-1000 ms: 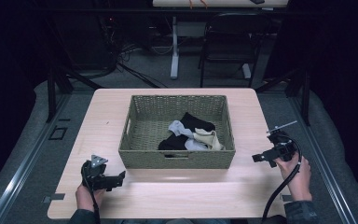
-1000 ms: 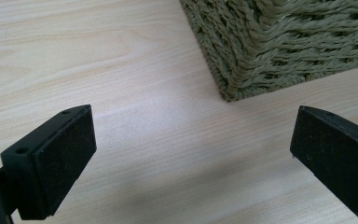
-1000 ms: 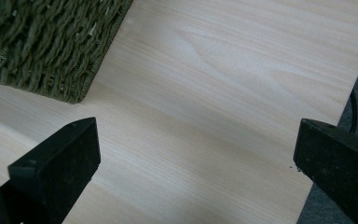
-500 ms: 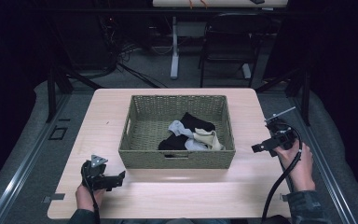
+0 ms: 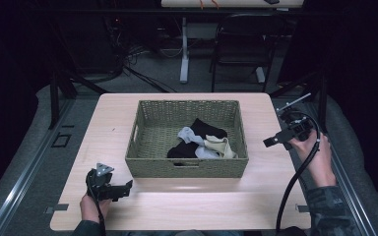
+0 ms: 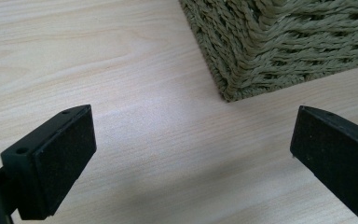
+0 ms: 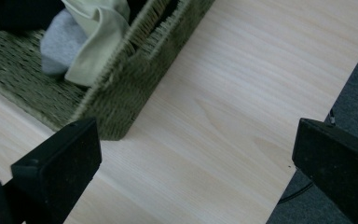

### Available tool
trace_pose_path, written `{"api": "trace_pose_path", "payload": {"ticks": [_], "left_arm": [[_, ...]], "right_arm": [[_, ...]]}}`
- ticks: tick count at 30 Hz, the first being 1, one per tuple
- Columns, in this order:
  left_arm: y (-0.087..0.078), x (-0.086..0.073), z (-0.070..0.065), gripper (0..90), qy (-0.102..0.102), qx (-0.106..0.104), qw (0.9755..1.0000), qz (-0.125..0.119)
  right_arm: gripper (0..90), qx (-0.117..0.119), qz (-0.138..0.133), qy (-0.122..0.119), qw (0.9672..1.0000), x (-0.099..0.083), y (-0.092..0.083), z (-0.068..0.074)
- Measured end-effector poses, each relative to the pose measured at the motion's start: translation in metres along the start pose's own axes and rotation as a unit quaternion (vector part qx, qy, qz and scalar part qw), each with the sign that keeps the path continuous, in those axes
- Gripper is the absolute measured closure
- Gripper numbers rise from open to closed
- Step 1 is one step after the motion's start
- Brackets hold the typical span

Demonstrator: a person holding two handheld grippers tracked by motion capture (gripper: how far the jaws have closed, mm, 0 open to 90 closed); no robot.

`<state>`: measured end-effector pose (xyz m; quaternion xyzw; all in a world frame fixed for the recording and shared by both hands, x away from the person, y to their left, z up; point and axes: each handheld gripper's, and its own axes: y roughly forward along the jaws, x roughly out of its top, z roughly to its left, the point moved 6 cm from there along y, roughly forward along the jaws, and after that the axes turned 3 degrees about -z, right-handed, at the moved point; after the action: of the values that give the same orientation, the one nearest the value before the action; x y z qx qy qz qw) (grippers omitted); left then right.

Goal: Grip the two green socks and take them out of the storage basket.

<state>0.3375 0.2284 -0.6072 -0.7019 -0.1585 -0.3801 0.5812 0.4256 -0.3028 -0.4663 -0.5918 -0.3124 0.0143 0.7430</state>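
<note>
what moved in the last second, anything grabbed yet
The right gripper rose and moved forward along the basket's right side, jaws open and empty. Nothing was grabbed. The left gripper stayed low at the near-left corner, open, and the socks lay untouched.

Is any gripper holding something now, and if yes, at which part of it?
Nothing is held. The left gripper and right gripper both have open jaws with bare table between them, beside the basket.
</note>
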Motion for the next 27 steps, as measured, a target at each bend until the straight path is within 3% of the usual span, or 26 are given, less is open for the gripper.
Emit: {"api": "trace_pose_path", "payload": {"ticks": [6, 15, 19, 27], "left_arm": [[0.000, 0.000, 0.000, 0.1, -0.001, 0.000, 1.0000, -0.002], [0.000, 0.000, 0.000, 0.1, -0.001, 0.000, 1.0000, -0.002], [0.000, 0.000, -0.001, 0.1, -0.001, -0.001, 1.0000, -0.001], [0.001, 0.000, -0.001, 0.1, 0.000, -0.003, 1.0000, 0.000]], "right_arm": [[0.6, 0.003, 0.001, -0.012, 0.9999, 0.016, -0.008, 0.007], [0.7, 0.033, 0.005, -0.044, 0.9985, 0.046, -0.014, 0.034], [1.0, 0.048, 0.008, -0.059, 0.9971, 0.061, -0.010, 0.049], [2.5, 0.054, 0.027, -0.076, 0.9953, 0.080, 0.004, 0.066]]}}
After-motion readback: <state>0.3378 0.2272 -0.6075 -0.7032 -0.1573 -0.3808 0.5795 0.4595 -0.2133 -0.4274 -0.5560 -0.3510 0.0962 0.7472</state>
